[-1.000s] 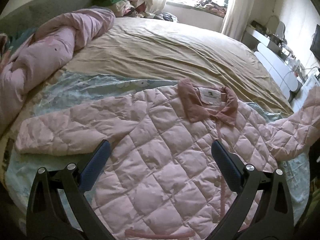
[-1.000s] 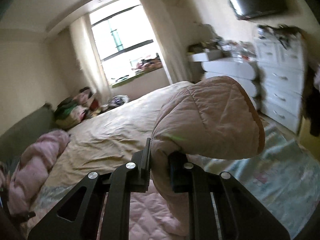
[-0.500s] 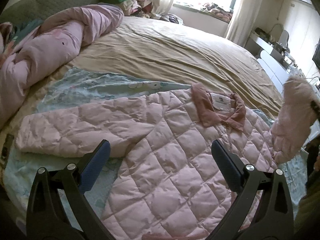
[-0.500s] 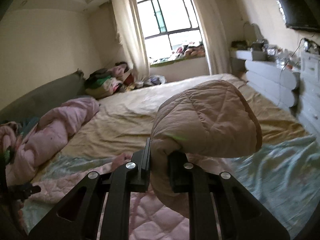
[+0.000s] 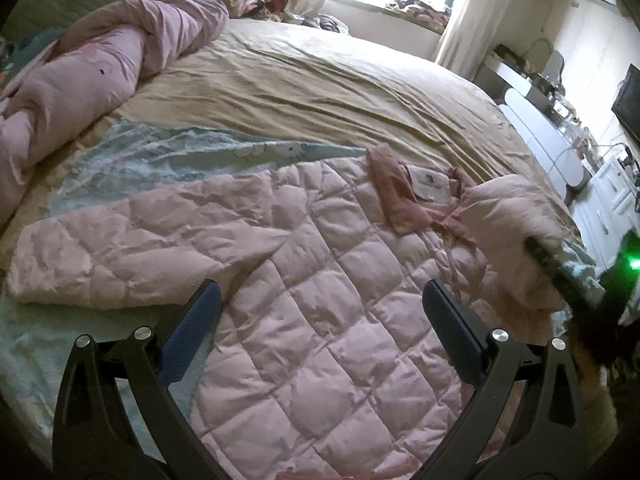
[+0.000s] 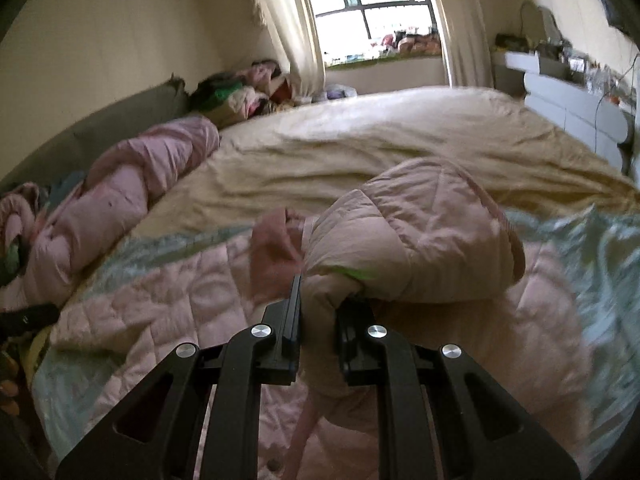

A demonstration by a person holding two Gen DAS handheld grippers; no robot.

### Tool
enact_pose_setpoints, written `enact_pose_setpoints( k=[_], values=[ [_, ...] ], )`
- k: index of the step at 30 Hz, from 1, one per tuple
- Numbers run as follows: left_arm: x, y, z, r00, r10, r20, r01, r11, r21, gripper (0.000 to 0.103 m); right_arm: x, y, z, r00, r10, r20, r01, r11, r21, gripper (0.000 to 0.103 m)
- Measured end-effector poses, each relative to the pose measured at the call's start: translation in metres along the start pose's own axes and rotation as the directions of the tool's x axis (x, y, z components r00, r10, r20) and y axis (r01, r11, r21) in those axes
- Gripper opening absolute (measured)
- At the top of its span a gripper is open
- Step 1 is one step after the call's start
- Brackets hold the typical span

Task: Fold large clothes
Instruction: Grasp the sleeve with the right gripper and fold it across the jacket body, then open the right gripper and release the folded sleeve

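A pink quilted jacket (image 5: 320,280) lies spread on the bed, its darker pink collar (image 5: 394,196) toward the far side and its left sleeve (image 5: 120,248) stretched out flat. My left gripper (image 5: 320,316) is open and empty, hovering over the jacket body. My right gripper (image 6: 318,312) is shut on the jacket's right sleeve (image 6: 416,240) and holds it lifted over the jacket near the collar (image 6: 272,252). The lifted sleeve (image 5: 508,216) and the right gripper also show at the right of the left wrist view.
The jacket rests on a light blue patterned sheet (image 5: 160,156) over a tan bedspread (image 5: 320,88). A rolled pink duvet (image 5: 80,80) lies along the left. Piled clothes (image 6: 240,96) sit by the window. White drawers (image 6: 576,108) stand right of the bed.
My right gripper has carried the right sleeve from out beside the bed inward and down, over the jacket toward the collar. The left gripper stays open and has barely shifted.
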State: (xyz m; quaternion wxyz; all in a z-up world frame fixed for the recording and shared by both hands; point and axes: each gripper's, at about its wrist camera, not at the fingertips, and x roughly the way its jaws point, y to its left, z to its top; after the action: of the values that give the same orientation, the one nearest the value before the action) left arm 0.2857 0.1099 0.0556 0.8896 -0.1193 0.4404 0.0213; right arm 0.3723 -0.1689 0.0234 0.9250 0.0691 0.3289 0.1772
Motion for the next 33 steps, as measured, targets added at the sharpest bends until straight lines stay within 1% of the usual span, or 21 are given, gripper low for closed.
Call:
enact_pose_setpoints(
  k=[3, 4, 5, 6, 7, 9, 10, 12, 14, 16, 19, 24, 29, 31, 33],
  values=[
    [0.006, -0.001, -0.002, 1.000, -0.007, -0.013, 0.007, 1.000, 0.012, 0.095, 0.018, 0.005, -0.022, 0.998, 0.021, -0.061, -0.019, 0.999, 0.026, 0.019],
    [0.008, 0.000, -0.002, 1.000, -0.006, -0.018, 0.007, 1.000, 0.013, 0.095, 0.022, 0.006, -0.029, 0.996, 0.035, -0.079, -0.032, 0.999, 0.044, 0.027],
    [0.011, 0.000, -0.003, 1.000, -0.011, -0.021, 0.012, 1.000, 0.010, 0.095, 0.023, 0.006, -0.034, 0.995, 0.053, -0.087, -0.047, 0.997, 0.066, 0.031],
    [0.013, 0.002, -0.003, 1.000, -0.017, -0.026, 0.017, 1.000, 0.003, 0.095, 0.023, 0.006, -0.036, 0.995, 0.054, -0.081, -0.047, 0.995, 0.083, 0.041],
    [0.016, 0.003, -0.003, 0.999, -0.023, -0.028, 0.023, 1.000, -0.002, 0.095, 0.021, 0.006, -0.038, 0.996, 0.049, -0.070, -0.042, 0.994, 0.103, 0.058],
    [0.021, 0.007, -0.004, 0.999, -0.035, -0.035, 0.035, 0.999, -0.015, 0.095, 0.014, 0.005, -0.038, 0.999, 0.028, -0.027, -0.024, 0.990, 0.142, 0.070],
    [0.023, 0.008, -0.004, 0.999, -0.036, -0.038, 0.035, 0.999, -0.021, 0.095, 0.012, 0.005, -0.038, 0.999, 0.035, -0.011, -0.033, 0.987, 0.154, 0.070],
    [0.029, 0.012, -0.005, 0.998, -0.052, -0.047, 0.050, 0.998, -0.049, 0.095, 0.012, 0.009, -0.038, 0.997, 0.075, -0.021, -0.070, 0.984, 0.161, 0.070],
    [0.032, 0.015, -0.005, 0.996, -0.075, -0.057, 0.071, 0.995, -0.071, 0.095, 0.010, 0.020, -0.039, 0.997, 0.078, -0.019, -0.075, 0.989, 0.128, 0.070],
    [0.034, 0.018, -0.005, 0.996, -0.075, -0.058, 0.070, 0.994, -0.079, 0.095, 0.008, 0.030, -0.038, 0.997, 0.080, -0.011, -0.079, 0.993, 0.084, 0.070],
    [0.032, 0.021, -0.004, 0.996, -0.078, -0.050, 0.073, 0.994, -0.083, 0.095, 0.011, 0.039, -0.037, 0.994, 0.107, -0.030, -0.105, 0.992, 0.068, 0.070],
    [0.030, 0.030, 0.001, 0.997, -0.068, -0.039, 0.064, 0.994, -0.094, 0.095, 0.014, 0.059, -0.039, 0.988, 0.140, -0.063, -0.140, 0.990, 0.008, 0.070],
    [0.035, 0.038, 0.003, 0.996, -0.082, -0.043, 0.076, 0.988, -0.133, 0.095, 0.026, 0.070, -0.050, 0.975, 0.182, -0.129, -0.185, 0.983, -0.009, 0.071],
    [0.040, 0.039, 0.003, 0.995, -0.092, -0.050, 0.084, 0.986, -0.141, 0.095, 0.027, 0.075, -0.055, 0.968, 0.193, -0.157, -0.199, 0.980, -0.021, 0.074],
    [0.046, 0.038, 0.001, 0.993, -0.103, -0.055, 0.094, 0.984, -0.152, 0.095, 0.022, 0.077, -0.058, 0.965, 0.202, -0.164, -0.210, 0.977, -0.032, 0.078]
  ],
)
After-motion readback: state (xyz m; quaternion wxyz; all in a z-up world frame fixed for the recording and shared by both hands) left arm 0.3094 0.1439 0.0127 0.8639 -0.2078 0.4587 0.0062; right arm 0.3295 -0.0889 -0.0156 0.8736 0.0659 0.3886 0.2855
